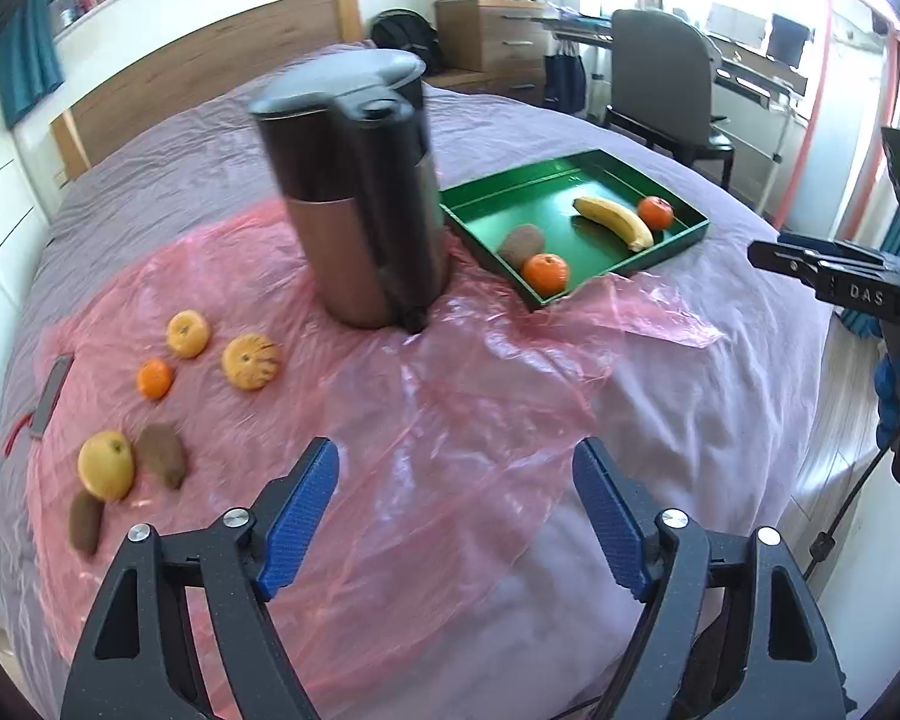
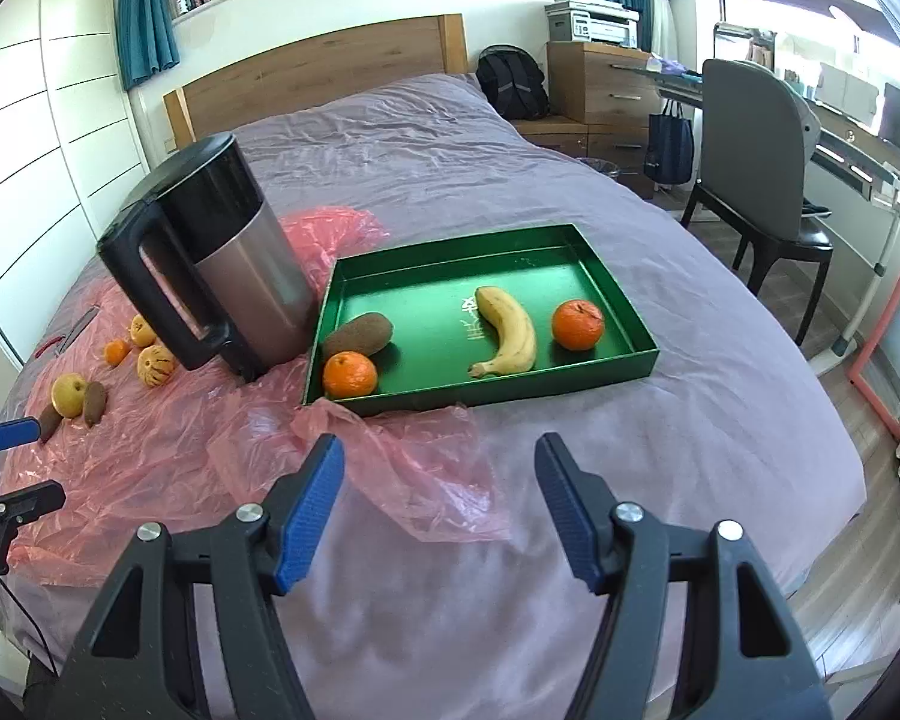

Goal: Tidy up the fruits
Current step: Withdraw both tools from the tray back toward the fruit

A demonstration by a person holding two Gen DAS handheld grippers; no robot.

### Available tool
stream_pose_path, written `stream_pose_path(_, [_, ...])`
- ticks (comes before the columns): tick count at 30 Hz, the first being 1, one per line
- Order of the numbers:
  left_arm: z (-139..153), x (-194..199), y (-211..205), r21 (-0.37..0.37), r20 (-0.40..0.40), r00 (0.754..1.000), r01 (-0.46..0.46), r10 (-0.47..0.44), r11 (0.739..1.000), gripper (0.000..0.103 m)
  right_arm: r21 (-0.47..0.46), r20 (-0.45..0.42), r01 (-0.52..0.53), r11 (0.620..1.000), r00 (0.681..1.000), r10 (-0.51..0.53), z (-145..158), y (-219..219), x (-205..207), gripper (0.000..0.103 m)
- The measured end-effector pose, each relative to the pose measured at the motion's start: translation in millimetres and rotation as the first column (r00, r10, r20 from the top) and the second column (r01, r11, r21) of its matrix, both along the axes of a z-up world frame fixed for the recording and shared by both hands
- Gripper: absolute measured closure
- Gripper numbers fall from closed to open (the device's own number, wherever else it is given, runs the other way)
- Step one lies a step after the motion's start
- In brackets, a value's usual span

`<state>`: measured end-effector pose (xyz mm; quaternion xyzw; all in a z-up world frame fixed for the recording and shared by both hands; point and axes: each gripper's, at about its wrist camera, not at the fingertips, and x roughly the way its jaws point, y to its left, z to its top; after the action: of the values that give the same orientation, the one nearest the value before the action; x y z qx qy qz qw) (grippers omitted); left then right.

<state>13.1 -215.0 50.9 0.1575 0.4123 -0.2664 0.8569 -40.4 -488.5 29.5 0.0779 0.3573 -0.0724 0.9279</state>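
Both the left gripper (image 1: 456,516) and the right gripper (image 2: 441,507) hover over the bed (image 2: 660,450) with jaws spread and empty. Beyond the right jaws, a green tray (image 2: 618,369) holds a banana (image 2: 507,330), two oranges and probably a kiwi. Left of the left jaws, loose fruits (image 1: 174,408) lie on pink plastic (image 1: 390,420) near a kettle (image 1: 360,192).

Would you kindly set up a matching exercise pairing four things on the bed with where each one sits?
Things:
1. banana
2. kettle
3. apple
4. green tray

Places:
A. on the pink plastic sheet, between two kiwis
B. inside the tray, between two oranges
C. standing on the pink plastic, left of the tray
D. on the purple bedspread, one corner over the plastic

Pairs: 1-B, 2-C, 3-A, 4-D
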Motion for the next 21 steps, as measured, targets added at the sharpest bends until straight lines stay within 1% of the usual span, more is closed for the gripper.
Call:
stream_pose_path(3, [3.1, -5.8, 25.6, -0.020, 0.017, 0.999, -0.038, 0.039, 0.999, 0.020, 0.001, 0.002, -0.021, 1.000, 1.000, 0.021, 2.9, 16.9, -4.8, 0.034])
stream_pose_path(10, [-0.7, -12.0, 74.7, -0.042, 0.031, 0.993, -0.114, 0.115, 0.993, 0.018, 0.016, -0.018, -0.063, 0.998, 0.998, 0.063, -3.1, 55.7, -15.3, 0.034])
stream_pose_path(14, [-0.9, -14.4, 110.6, -0.051, 0.050, 0.983, -0.173, 0.175, 0.984, 0.018, 0.011, -0.036, -0.102, 0.995, 0.994, 0.103, -6.5, 78.7, -20.3, 0.034])
stream_pose_path(21, [-7.3, -18.5, 165.3, -0.065, 0.053, 0.961, -0.269, 0.272, 0.961, 0.018, 0.002, -0.054, -0.176, 0.984, 0.983, 0.176, -8.6, 119.5, -20.7, 0.034])
